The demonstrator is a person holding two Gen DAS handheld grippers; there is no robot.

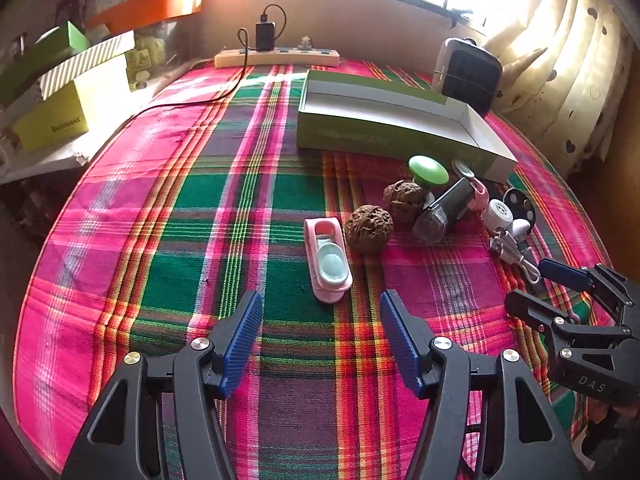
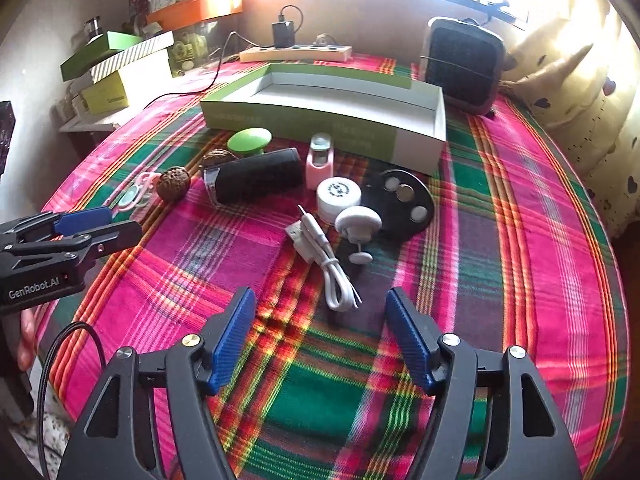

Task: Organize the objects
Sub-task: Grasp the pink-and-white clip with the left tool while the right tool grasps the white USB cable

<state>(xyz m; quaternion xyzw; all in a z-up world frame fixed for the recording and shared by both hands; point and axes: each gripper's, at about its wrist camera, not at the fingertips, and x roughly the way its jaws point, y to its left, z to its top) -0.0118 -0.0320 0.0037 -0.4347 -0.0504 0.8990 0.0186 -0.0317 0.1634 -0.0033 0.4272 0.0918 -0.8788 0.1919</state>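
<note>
An open green-and-white box (image 1: 384,118) (image 2: 344,100) lies on the plaid cloth. Before it lie small objects: a pink clip (image 1: 328,266) (image 2: 138,194), two brown walnuts (image 1: 368,229) (image 2: 173,183), a green knob (image 1: 428,170) (image 2: 249,141), a black cylinder (image 1: 444,210) (image 2: 256,174), a second pink clip (image 2: 319,160), a white cap (image 2: 339,196), a black disc (image 2: 404,200), a white knob (image 2: 357,222) and a white cable (image 2: 332,272). My left gripper (image 1: 320,304) is open, just short of the pink clip. My right gripper (image 2: 320,300) is open, just short of the cable.
A black heater (image 1: 468,74) (image 2: 464,64) stands behind the box at the right. A power strip (image 1: 276,57) (image 2: 296,53) with a charger lies at the back wall. Stacked boxes (image 1: 60,92) (image 2: 116,72) sit on a shelf at the left. A curtain (image 1: 560,60) hangs at the right.
</note>
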